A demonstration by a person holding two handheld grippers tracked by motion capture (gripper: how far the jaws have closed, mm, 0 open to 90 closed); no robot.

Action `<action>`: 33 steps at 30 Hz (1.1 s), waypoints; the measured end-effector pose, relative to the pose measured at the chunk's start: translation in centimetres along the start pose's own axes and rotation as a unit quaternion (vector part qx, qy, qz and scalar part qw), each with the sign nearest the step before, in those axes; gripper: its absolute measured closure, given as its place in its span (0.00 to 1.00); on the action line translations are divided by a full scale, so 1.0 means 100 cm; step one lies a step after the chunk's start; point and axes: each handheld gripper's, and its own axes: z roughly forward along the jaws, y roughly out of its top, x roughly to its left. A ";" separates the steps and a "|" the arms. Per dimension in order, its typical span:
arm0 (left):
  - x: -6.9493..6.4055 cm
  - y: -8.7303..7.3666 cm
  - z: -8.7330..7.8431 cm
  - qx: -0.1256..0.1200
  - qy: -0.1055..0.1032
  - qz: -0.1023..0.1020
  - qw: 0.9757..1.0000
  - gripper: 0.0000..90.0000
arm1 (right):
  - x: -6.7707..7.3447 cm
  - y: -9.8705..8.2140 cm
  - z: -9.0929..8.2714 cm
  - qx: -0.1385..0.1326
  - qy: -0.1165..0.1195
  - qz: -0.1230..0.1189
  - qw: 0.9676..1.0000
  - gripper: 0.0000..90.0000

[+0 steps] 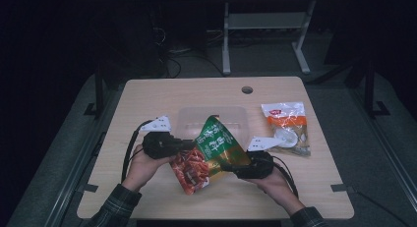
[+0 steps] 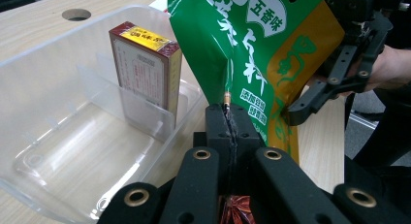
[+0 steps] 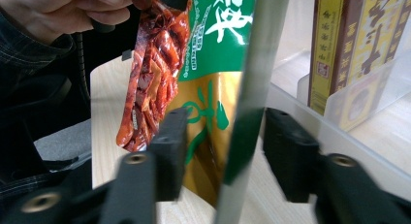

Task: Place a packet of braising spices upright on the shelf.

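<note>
Green, orange and red snack bag point(image 1: 209, 156): held above the wooden counter point(image 1: 147, 97), just in front of the clear plastic bin point(image 1: 189, 120), between both tools. Left hand-held gripper point(image 1: 189, 144): jaws pressed together on the bag's edge, seen clamped in the left gripper view point(image 2: 228, 118). Right hand-held gripper point(image 1: 227, 166): jaws spread either side of the bag's opposite edge point(image 3: 242, 107), not closed on it. Bin holds an upright red-and-yellow box point(image 2: 145, 69) against a divider. White-and-orange packet point(image 1: 287, 126) lies flat on the counter, right of the bin.
</note>
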 end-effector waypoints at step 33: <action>-0.007 -0.027 0.009 0.035 -0.004 -0.001 0.999 0.97 | -0.009 0.025 -0.013 0.011 0.023 -0.017 1.000 0.99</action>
